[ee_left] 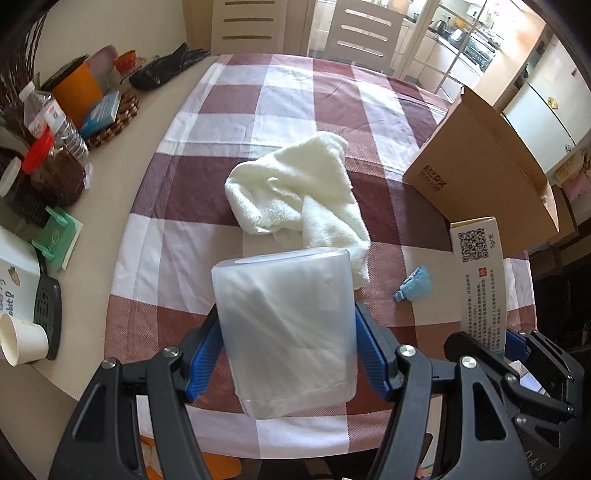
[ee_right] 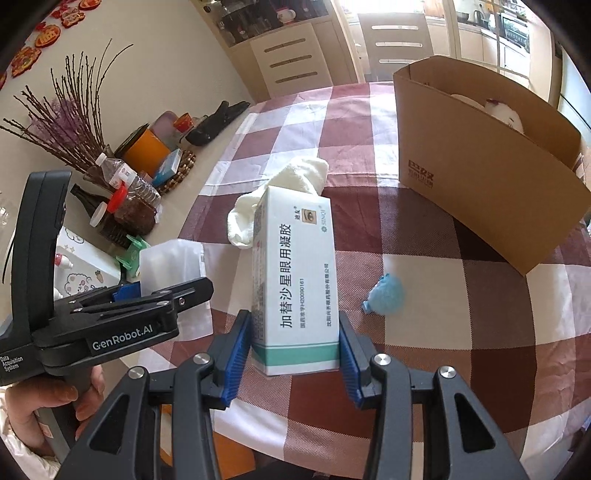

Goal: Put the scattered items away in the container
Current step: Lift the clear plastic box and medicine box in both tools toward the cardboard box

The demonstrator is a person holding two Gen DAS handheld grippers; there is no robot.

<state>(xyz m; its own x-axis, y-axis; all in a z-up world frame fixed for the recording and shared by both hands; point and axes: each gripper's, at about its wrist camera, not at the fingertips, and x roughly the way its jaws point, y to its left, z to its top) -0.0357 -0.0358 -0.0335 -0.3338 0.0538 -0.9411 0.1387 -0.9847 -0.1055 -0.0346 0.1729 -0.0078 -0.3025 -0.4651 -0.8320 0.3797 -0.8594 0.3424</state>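
Though frosted — smooth oval tub (ee_left: 286,332)

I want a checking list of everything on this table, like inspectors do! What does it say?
Surface: red-and-white checked tablecloth over a pale table.
Job's things: open brown cardboard box; crumpled white towel; small blue fluffy toy lying loose.
Clutter: bottles, jars, orange cup, paper cup along the left edge.
Grippers: left tool clamps a frosted plastic tub; right tool clamps a white-and-teal medicine carton.
Cables: nothing seen.
Surroundings: dining chairs, kitchen beyond.
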